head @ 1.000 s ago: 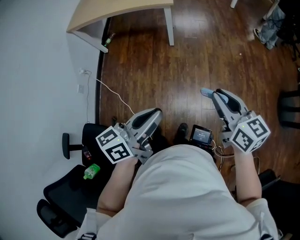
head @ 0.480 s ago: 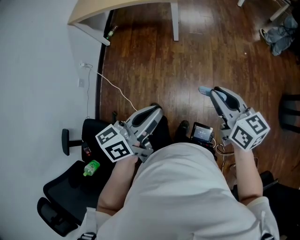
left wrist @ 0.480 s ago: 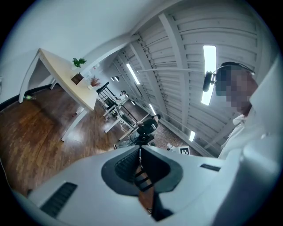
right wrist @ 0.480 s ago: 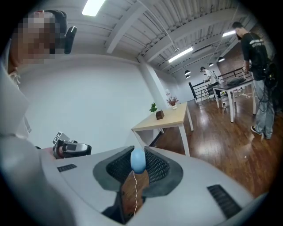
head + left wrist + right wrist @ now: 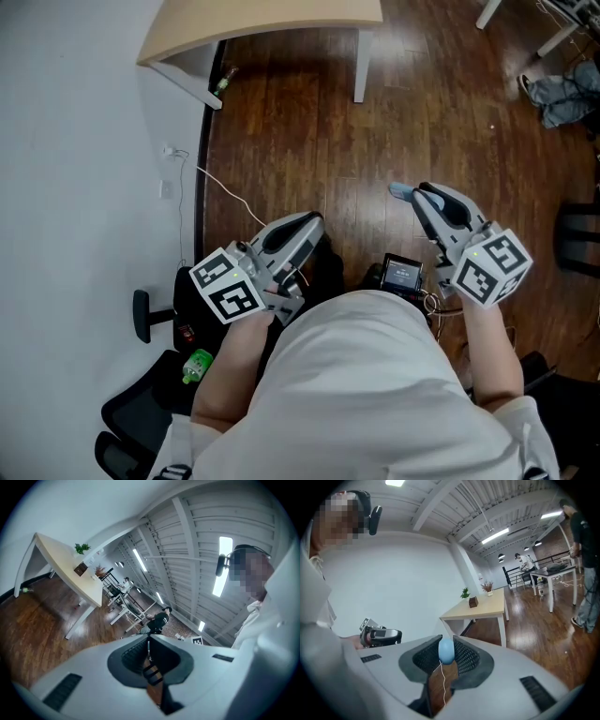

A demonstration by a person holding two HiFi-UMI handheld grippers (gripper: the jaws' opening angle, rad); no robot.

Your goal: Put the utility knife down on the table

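My right gripper [image 5: 417, 193] is held over the wooden floor, shut on a light blue rounded piece [image 5: 400, 190] that sticks out past its tips. That piece looks like the end of the utility knife [image 5: 446, 652], and the rest of it is hidden between the jaws. My left gripper [image 5: 316, 223] is held lower left of it, shut, with nothing visible between its jaws [image 5: 148, 644]. The tan-topped table [image 5: 262, 21] stands ahead, well beyond both grippers. In the right gripper view it [image 5: 481, 609] carries a small plant and a box.
A black office chair [image 5: 141, 412] and a green bottle [image 5: 197, 366] are at the lower left. A white cable [image 5: 221, 184] runs along the floor by the wall. A small black screen device [image 5: 404, 273] hangs at the person's waist. People stand by far tables.
The head view has tilted forward, so more of the table top shows. Both grippers stay shut, and the right one has drifted slightly left.
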